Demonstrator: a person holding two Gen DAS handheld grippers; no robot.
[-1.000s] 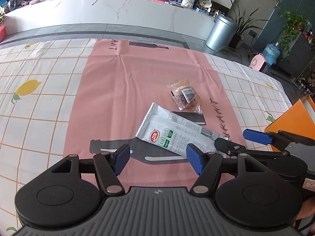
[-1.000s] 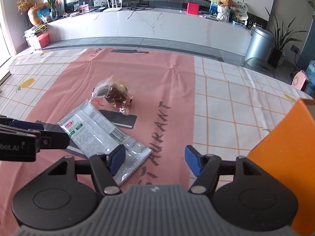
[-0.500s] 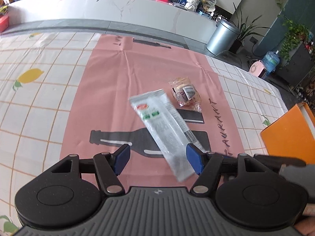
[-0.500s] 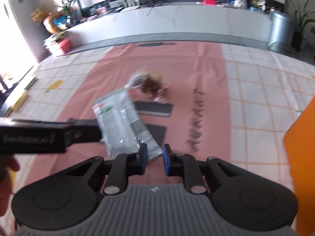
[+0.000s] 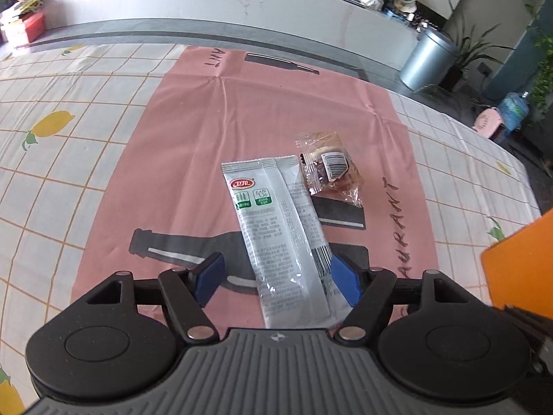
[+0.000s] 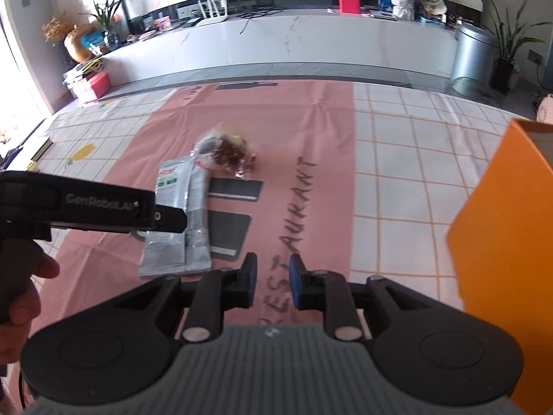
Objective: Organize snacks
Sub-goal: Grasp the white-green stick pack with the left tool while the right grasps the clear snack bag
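Note:
A long white snack packet (image 5: 280, 228) lies on the pink table mat (image 5: 242, 110), its near end between the fingers of my open left gripper (image 5: 276, 278), not pinched. It also shows in the right wrist view (image 6: 179, 221). A clear bag of brown snacks (image 5: 328, 169) lies just beyond it, also in the right wrist view (image 6: 228, 152). My right gripper (image 6: 271, 285) hovers to the right of the packet over the mat's lettering, jaws a narrow gap apart and empty. The left gripper's body (image 6: 90, 204) crosses the left of the right wrist view.
An orange box (image 6: 504, 242) stands at the right on the table, also at the right edge of the left wrist view (image 5: 522, 263). A checked lemon-print tablecloth (image 5: 52, 159) covers the table. A white counter and a metal bin (image 6: 471, 55) stand beyond.
The right gripper closed on the white packet, swung it toward the left gripper, then let go and moved right. The packet now lies lengthwise between the left fingers.

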